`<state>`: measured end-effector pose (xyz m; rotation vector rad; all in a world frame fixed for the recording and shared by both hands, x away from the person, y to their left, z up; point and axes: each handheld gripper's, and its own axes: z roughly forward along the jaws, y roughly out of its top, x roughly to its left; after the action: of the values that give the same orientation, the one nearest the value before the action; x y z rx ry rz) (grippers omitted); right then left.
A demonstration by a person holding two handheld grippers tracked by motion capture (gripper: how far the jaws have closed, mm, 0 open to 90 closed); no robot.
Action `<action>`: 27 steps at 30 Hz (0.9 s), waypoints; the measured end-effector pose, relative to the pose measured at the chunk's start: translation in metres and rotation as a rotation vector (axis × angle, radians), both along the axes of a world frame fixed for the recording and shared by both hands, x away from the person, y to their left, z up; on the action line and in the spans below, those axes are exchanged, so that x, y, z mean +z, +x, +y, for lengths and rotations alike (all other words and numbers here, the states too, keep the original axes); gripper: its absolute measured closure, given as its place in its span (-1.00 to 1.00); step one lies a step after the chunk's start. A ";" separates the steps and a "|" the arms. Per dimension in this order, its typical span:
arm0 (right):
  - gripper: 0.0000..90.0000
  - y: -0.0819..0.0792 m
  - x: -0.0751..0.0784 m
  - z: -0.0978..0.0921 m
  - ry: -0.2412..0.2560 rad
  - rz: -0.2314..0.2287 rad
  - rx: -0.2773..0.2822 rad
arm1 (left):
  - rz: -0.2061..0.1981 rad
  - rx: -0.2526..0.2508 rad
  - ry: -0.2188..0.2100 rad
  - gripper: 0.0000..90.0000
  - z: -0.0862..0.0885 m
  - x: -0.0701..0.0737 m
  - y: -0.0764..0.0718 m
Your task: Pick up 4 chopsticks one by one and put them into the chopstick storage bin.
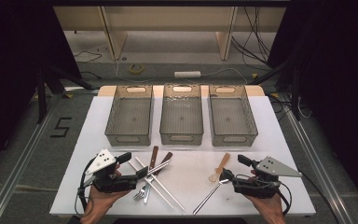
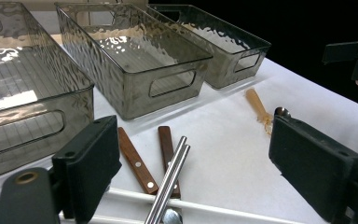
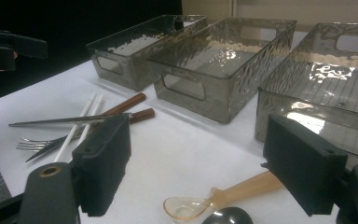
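Note:
Loose cutlery lies on the white table [image 1: 261, 121]. On the left is a pile of wood-handled utensils [image 1: 154, 156], steel chopsticks [image 2: 172, 179], white chopsticks [image 1: 161, 189] and forks [image 1: 141, 192]. My left gripper [image 1: 134, 165] hovers open at that pile, its jaws wide apart [image 2: 200, 163] with nothing between them. To the right lie an amber plastic spoon [image 1: 220, 167] and a metal spoon [image 1: 209, 196]. My right gripper [image 1: 235, 168] stands open just over their bowls [image 3: 204, 161], and it holds nothing.
Three empty clear grey bins stand in a row at the back: left [image 1: 129, 114], middle [image 1: 182, 113], right [image 1: 232, 114]. Bare table lies between the two cutlery groups. Beyond the table are cables and a roll of tape [image 1: 137, 68] on the floor.

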<state>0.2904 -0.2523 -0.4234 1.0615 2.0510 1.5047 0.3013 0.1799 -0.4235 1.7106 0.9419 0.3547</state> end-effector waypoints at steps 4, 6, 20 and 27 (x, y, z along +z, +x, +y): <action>-0.45 0.000 0.000 0.000 -0.004 0.004 0.002 | 0.011 0.013 0.019 -0.65 0.001 0.000 0.002; -0.45 0.000 0.000 0.000 -0.006 0.007 0.003 | 0.017 0.013 0.022 -0.65 0.001 0.001 0.003; -0.42 0.001 0.000 -0.004 -0.008 0.021 0.001 | 0.095 -0.004 0.148 -0.58 0.004 0.014 0.017; -0.42 0.004 -0.003 -0.004 -0.013 0.046 0.021 | 0.181 -0.049 0.322 -0.55 0.004 0.017 0.031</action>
<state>0.2941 -0.2566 -0.4267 1.0824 2.1068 1.4880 0.3324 0.1836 -0.4068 2.0843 1.0119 0.3363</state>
